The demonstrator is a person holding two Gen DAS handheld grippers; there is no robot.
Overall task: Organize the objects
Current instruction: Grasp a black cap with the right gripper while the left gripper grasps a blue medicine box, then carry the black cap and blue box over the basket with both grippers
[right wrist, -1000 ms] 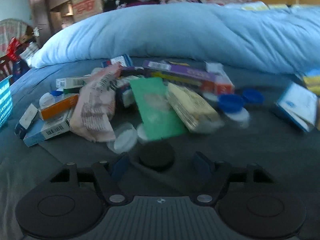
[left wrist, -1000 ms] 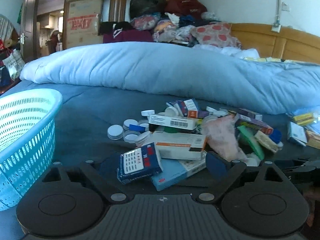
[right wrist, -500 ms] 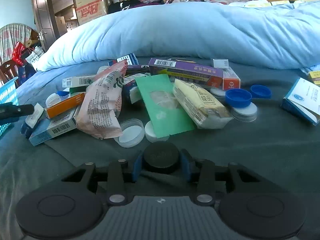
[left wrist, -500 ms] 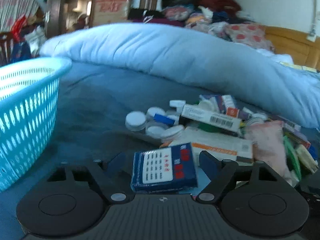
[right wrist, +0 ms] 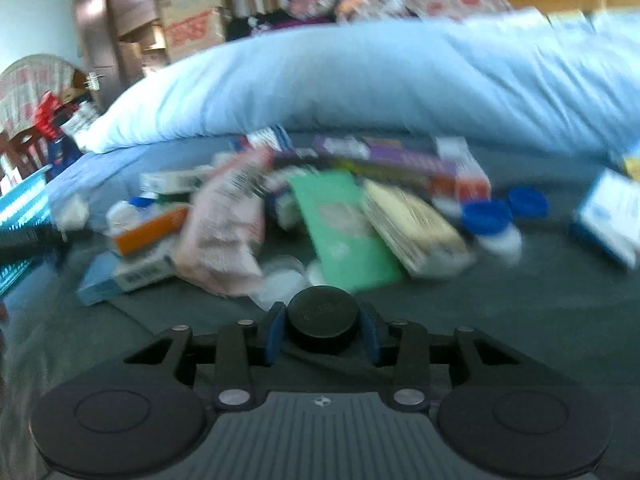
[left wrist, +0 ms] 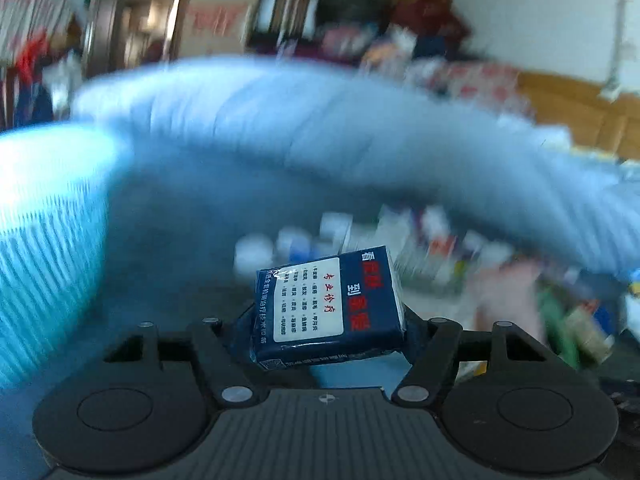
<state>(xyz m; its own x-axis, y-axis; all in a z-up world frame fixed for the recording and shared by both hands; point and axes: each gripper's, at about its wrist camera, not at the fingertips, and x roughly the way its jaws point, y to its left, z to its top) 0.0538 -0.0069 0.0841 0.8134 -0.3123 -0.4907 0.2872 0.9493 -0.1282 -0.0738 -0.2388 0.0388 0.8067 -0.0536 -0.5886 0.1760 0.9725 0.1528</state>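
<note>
Dark blue bed sheet, scattered medicine boxes, jar lids, light-blue duvet

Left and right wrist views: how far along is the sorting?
Done: nothing visibly binned; the turquoise slotted plastic basket's inside is hidden. In hand: the left tool, jaws closing, holds a navy rectangular carton; the right tool grips a black round lid. Left: the heap of cartons, packets and caps.

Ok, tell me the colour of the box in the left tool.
Dark navy blue box with a white label panel and red characters; the left wrist view shows it best.
</note>
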